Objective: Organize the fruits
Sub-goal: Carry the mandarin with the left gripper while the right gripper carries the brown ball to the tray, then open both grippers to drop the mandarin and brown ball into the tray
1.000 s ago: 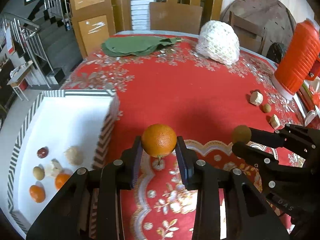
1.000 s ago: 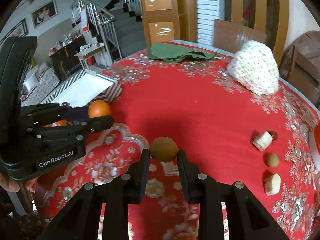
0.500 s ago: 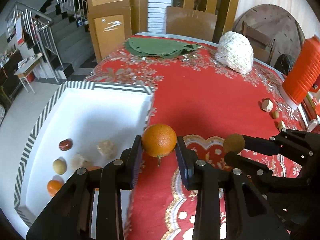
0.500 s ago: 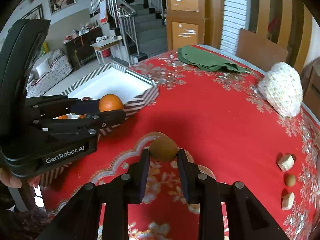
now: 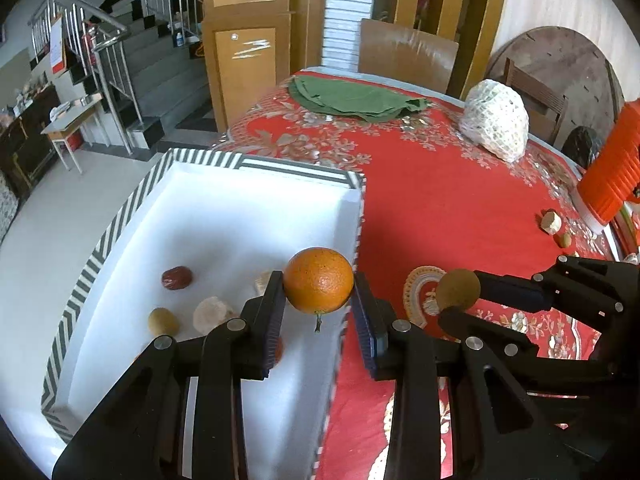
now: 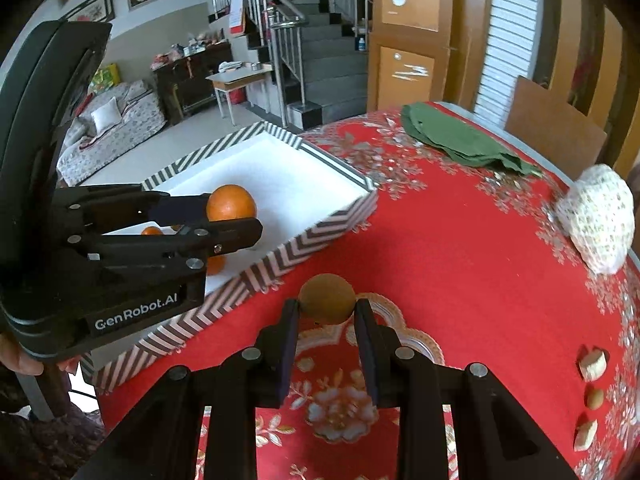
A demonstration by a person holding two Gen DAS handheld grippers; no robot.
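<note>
three oranges (image 5: 319,280), two grippers (image 5: 319,304), one box (image 5: 256,166)

Orange (image 5: 318,280), stem down, above striped white box (image 5: 100,256); brown round fruit (image 6: 327,298) over red counter (image 6: 460,248).

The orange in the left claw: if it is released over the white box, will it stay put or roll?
The orange is round, so it will probably roll a little. The box has raised walls that should stop it. Its skin looks firm and pitted, so it seems unlikely to slip from the left claw.

L gripper (image 5: 319,307) & R gripper (image 6: 326,314) side by side, fingers of both clamped, each w/ a load.
</note>
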